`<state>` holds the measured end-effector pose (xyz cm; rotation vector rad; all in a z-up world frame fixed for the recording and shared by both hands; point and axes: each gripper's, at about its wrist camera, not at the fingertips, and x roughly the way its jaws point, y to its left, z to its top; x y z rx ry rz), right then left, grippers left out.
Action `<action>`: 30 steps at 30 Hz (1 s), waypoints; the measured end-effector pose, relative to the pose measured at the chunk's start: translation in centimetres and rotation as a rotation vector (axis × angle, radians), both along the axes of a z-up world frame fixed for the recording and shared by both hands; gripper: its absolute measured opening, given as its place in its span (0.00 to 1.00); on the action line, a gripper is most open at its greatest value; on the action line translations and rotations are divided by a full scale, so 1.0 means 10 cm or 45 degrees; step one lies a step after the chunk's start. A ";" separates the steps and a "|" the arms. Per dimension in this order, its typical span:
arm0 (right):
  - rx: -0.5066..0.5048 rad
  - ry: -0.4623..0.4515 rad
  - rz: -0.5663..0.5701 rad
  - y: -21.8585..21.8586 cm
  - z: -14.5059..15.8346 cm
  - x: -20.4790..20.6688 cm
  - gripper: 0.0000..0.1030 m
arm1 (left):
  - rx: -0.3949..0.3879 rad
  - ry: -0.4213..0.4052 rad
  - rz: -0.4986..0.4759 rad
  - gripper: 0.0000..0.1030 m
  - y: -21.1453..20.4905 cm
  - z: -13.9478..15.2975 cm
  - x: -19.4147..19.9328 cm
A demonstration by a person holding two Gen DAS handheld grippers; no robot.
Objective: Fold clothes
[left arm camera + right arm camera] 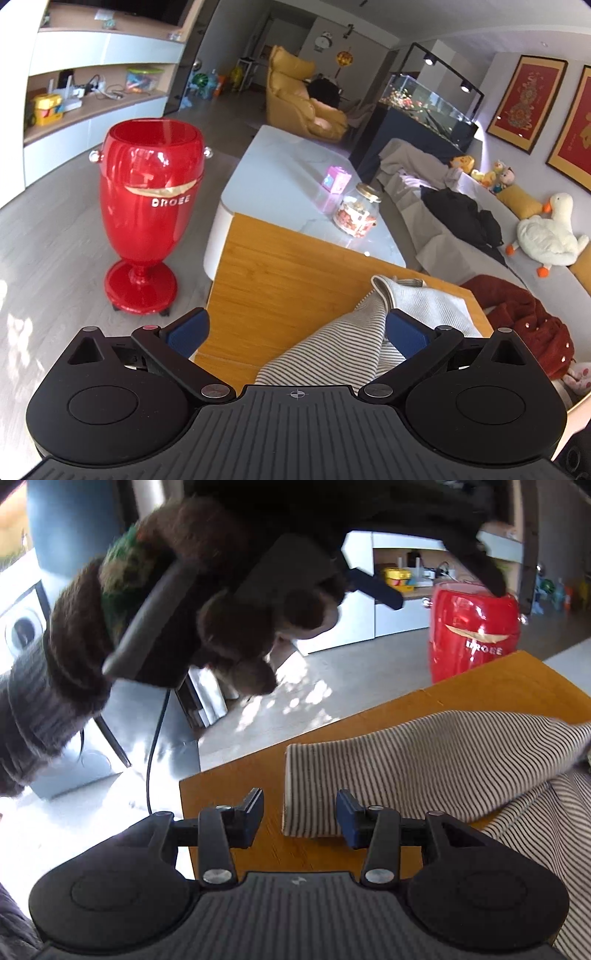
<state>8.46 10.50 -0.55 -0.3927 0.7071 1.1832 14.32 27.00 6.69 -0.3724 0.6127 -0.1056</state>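
From the left wrist camera, a striped garment [332,343] lies bunched on a wooden tabletop [269,273], rising in a ridge toward a turned-over white ribbed edge, so it looks partly gathered rather than neatly folded; how many folds it holds cannot be told, and flattening and squaring appear to be what is left. The left gripper [295,328] has its blue-padded fingers spread wide apart, the garment running up between them; the right-hand pad seems to touch or sit just beside the cloth, but nothing is pinched. A red urn-shaped bin [147,206] stands on the floor beside the table, a white coffee table [288,173] lies beyond, and a red garment [524,317] is heaped on a grey sofa [436,236] to the right. From the right wrist camera, the same striped garment [424,768] shows a straight, doubled-looking edge lying flat on the wooden tabletop [369,716], with looser cloth piled toward the right. The right gripper [299,812] is partly open, its fingers standing apart over that near corner; the right-hand pad is at the cloth's edge, and no grip is closed on it. Above, a hand [207,598] in a fuzzy dark-brown glove holds the other gripper aloft.
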 end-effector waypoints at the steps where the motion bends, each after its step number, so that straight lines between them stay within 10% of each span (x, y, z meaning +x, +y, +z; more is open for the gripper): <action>1: -0.044 -0.089 0.015 0.07 -0.05 -0.06 0.42 | 0.001 -0.002 0.005 1.00 0.01 0.01 -0.02; 3: -0.098 -0.268 0.039 0.15 -0.11 -0.12 0.33 | 0.001 -0.010 0.014 1.00 0.03 0.03 -0.06; 5: -0.092 -0.332 0.020 0.14 -0.02 -0.01 0.04 | -0.002 -0.024 0.026 1.00 0.07 0.05 -0.11; 18: 0.321 -0.594 -0.406 -0.40 2.18 1.64 0.03 | 0.012 -0.151 0.010 1.00 0.01 0.14 -0.22; 26: 0.298 -0.569 -0.314 -0.45 2.23 1.59 0.00 | 0.399 -0.460 -0.201 1.00 -0.62 0.11 0.11; 30: 0.221 -0.523 -0.348 -0.58 1.97 1.60 0.00 | 0.481 -0.383 -0.213 1.00 -0.74 -0.08 0.35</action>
